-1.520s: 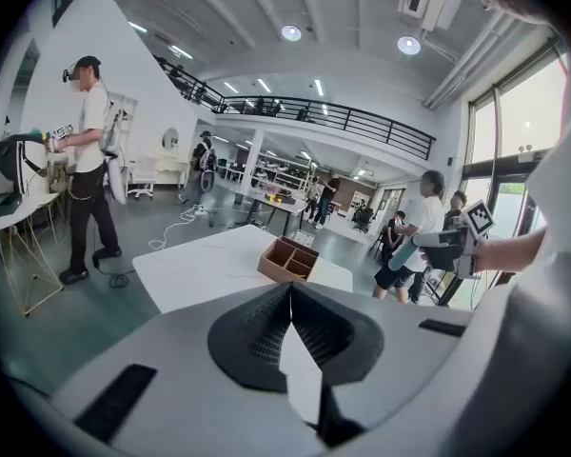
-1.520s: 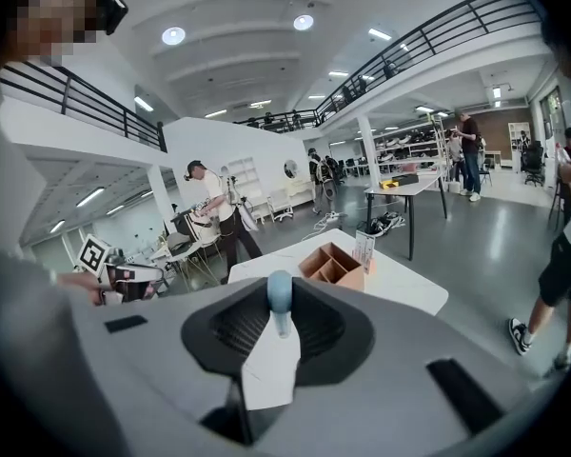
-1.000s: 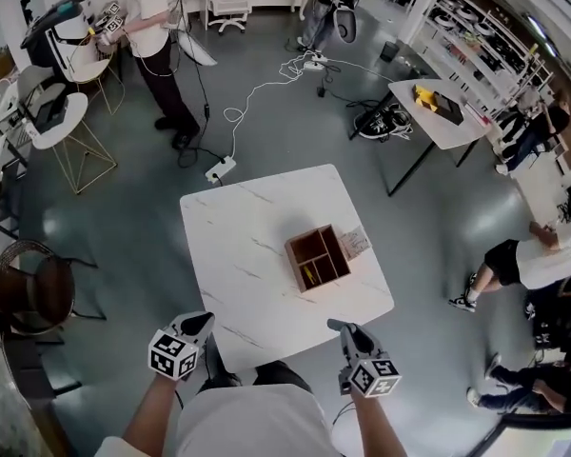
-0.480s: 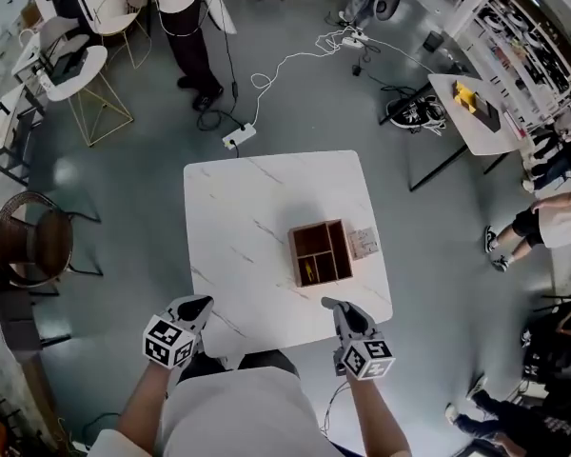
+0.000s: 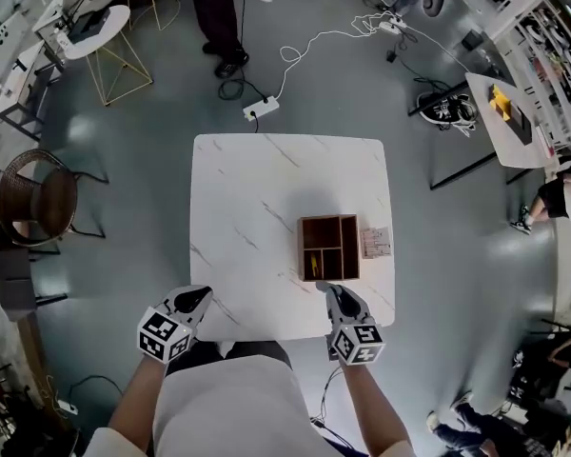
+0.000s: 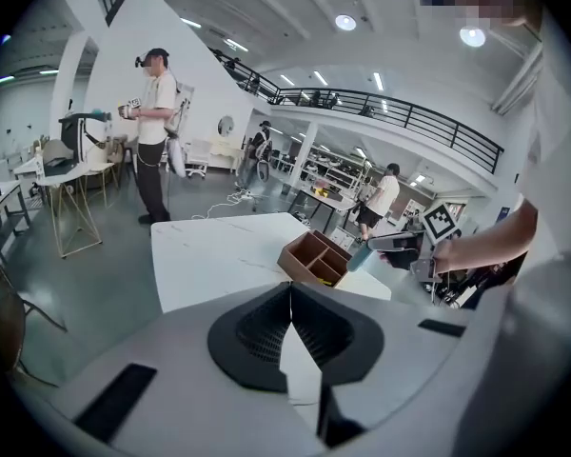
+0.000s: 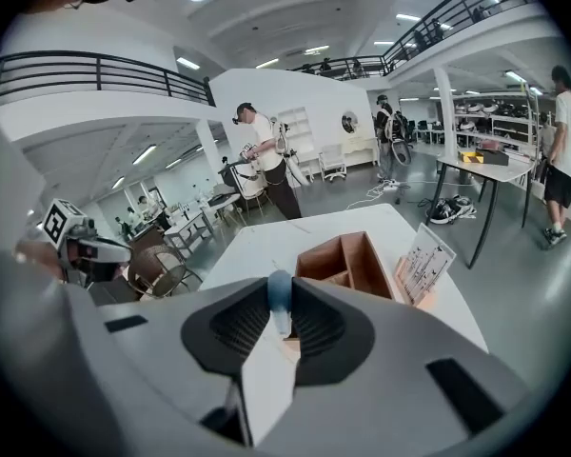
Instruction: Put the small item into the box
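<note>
A brown wooden box (image 5: 329, 247) with several compartments stands on the white marble table (image 5: 257, 217), right of centre. One near compartment holds a small yellow item (image 5: 313, 266). My right gripper (image 5: 324, 288) hovers at the table's near edge, just short of the box, shut on a small pale-blue item (image 7: 279, 298). In the right gripper view the box (image 7: 352, 260) lies straight ahead of the jaws. My left gripper (image 5: 202, 296) is at the near left edge of the table, jaws closed together with nothing between them (image 6: 290, 288). Its view shows the box (image 6: 314, 257) ahead to the right.
A printed card on a pinkish base (image 5: 375, 242) stands against the box's right side. A wicker chair (image 5: 38, 198) is left of the table. A power strip and cable (image 5: 264, 108) lie on the floor beyond it. A person (image 5: 224, 8) stands farther back.
Both grippers have come forward to the table's near edge; the right one has closed in on the box. The view has swung so the table sits squarer and nearer.
</note>
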`<state>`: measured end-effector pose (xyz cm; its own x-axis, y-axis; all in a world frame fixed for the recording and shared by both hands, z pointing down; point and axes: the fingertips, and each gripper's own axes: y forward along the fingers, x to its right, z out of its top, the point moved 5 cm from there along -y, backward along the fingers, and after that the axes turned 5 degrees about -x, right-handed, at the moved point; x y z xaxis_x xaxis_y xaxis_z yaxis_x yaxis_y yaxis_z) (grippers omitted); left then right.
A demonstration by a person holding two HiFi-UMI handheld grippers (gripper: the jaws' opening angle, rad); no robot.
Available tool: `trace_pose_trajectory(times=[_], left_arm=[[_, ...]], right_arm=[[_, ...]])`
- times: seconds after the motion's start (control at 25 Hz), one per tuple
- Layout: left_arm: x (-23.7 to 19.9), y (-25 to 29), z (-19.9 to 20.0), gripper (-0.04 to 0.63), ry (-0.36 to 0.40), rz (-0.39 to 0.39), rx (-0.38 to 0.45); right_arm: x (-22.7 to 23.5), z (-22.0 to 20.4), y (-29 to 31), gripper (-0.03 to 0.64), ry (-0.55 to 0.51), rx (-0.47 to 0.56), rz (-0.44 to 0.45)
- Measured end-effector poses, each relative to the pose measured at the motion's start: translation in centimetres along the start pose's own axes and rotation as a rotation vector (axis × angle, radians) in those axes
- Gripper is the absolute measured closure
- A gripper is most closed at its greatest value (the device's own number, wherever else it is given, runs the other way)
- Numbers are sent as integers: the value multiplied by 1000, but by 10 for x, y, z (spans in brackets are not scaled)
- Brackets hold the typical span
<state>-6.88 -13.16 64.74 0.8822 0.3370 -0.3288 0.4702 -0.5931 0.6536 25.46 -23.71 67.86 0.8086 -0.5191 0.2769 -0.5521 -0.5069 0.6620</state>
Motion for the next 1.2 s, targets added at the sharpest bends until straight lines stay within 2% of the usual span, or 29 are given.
trace_pose_trajectory(times=[0.6, 1.0, 1.2], left_arm=[[1, 25, -12, 581, -76, 25, -20], [-5, 31, -13, 581, -102, 34, -35], [-5, 33, -21, 581, -113, 39, -46]], right_arm=[[11, -25, 74, 535, -95, -129, -13], [4, -45, 103, 534, -189, -223, -22], [4, -53, 111, 534, -202, -260, -15]])
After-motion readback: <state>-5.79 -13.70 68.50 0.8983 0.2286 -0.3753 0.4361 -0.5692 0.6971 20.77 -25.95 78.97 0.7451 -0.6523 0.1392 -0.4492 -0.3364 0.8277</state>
